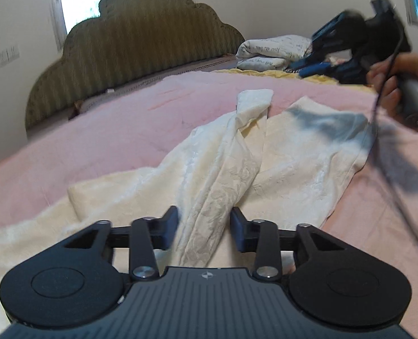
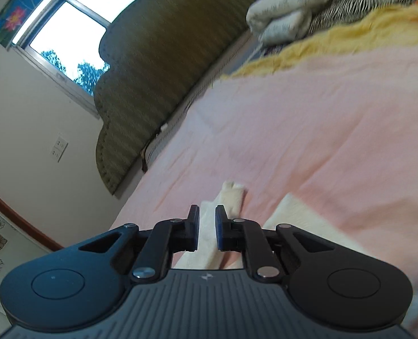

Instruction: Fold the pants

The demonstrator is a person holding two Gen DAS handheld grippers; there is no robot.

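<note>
Left tool (image 1: 204,223) first: low over the bed (image 1: 124,130), jaws spread wide, a twisted ridge of the cream pants (image 1: 214,175) running up between its fingers but not pinched. Those pants sprawl across the pink cover, one leg rumpled and flopped over the other, the near end bunched toward the camera, so nothing here reads as a clean fold yet. Across to the right tool (image 2: 207,230): held up in the air at an angle over the far leg ends, in a bare hand (image 1: 389,84), jaws narrowed to a slim gap with nothing gripped; cloth shows beyond the gap, not in it. My read: early days. Straightening the legs and every fold are yet to be done.
</note>
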